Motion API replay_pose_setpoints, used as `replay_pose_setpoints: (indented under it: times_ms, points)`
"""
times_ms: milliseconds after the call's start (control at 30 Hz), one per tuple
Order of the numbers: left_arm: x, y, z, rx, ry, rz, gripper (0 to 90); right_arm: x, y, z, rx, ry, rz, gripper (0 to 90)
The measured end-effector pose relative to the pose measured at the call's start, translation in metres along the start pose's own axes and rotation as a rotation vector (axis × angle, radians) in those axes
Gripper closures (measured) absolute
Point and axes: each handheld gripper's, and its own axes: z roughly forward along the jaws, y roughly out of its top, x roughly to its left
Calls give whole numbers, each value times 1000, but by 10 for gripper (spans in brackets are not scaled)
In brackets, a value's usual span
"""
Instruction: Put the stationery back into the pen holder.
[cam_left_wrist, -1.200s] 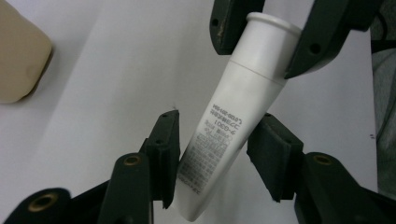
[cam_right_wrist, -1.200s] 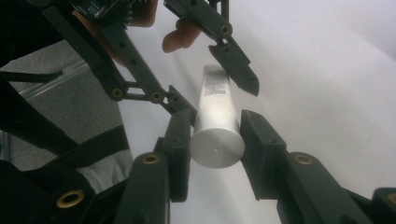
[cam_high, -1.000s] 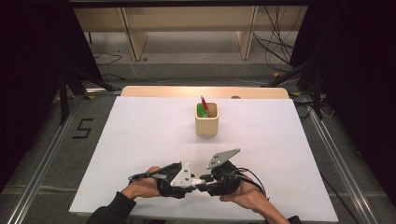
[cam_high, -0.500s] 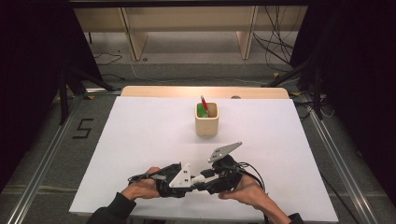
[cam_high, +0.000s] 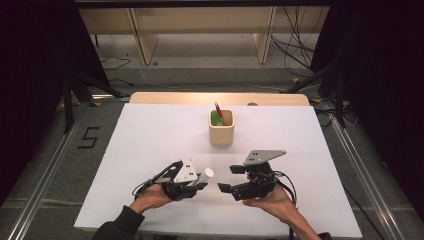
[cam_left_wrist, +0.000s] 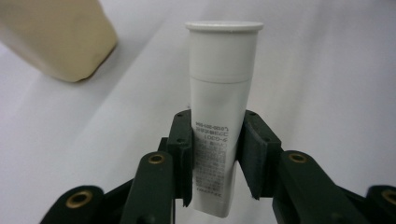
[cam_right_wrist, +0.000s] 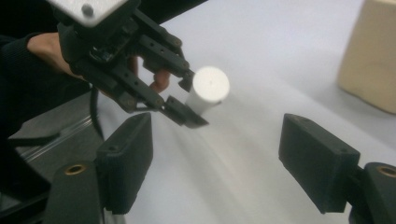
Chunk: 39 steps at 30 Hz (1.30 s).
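Above white table (cam_high: 150, 140), tube (cam_left_wrist: 219, 121) between left jaws

1 tube (cam_left_wrist: 219, 116), 1 cup (cam_high: 221, 128), 2 tools

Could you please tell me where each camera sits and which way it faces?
High view: above the person's side, facing forward and down; both hands, left gripper, right gripper.
Left gripper view: along its jaws clamping the white tube.
Right gripper view: along its open jaws toward the left gripper.
Shared: tube, beige cup.
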Motion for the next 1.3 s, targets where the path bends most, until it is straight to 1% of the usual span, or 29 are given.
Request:
replay_pose_setpoints:
  times_ms: [67,133,267,367,433,467,533,633,700,733,867,967,1033,1100,1233,1300]
  points:
    - [4,0,-1,-15,25,-51,677,-1,-3,-4,-24,-34,-1,253]
    - [9,1,-2,-28,58,-93,677,-2,-7,-7,-42,-58,4,246]
    - [18,1,-5,-59,90,-182,677,-5,-14,-13,-75,-90,7,234]
    - [25,1,-6,-80,113,-231,677,-7,-21,-16,-97,-101,9,230]
    - [28,1,-6,-89,133,-246,677,-8,-26,-18,-113,-103,19,224]
    - [29,2,-6,-99,139,-262,677,-8,-29,-20,-121,-111,22,222]
    - [33,4,-6,-120,134,-292,677,-8,-34,-22,-141,-113,26,213]
    - [37,9,-6,-138,152,-310,676,-8,-42,-26,-161,-127,21,207]
    - [41,13,-6,-158,150,-334,676,-7,-47,-29,-177,-145,17,206]
    - [42,16,-6,-165,154,-339,676,-6,-49,-30,-183,-153,15,206]
    - [47,25,-3,-183,163,-350,676,-6,-58,-35,-203,-175,12,204]
    - [50,32,-1,-193,161,-359,676,-6,-63,-39,-213,-194,12,200]
    - [52,36,0,-194,170,-350,676,-6,-66,-42,-223,-208,6,201]
    - [54,40,2,-194,175,-347,676,-6,-69,-45,-228,-215,13,201]
    - [61,48,3,-203,189,-352,676,-6,-76,-48,-225,-234,16,199]
    - [64,52,4,-213,185,-367,676,-6,-80,-49,-219,-238,17,198]
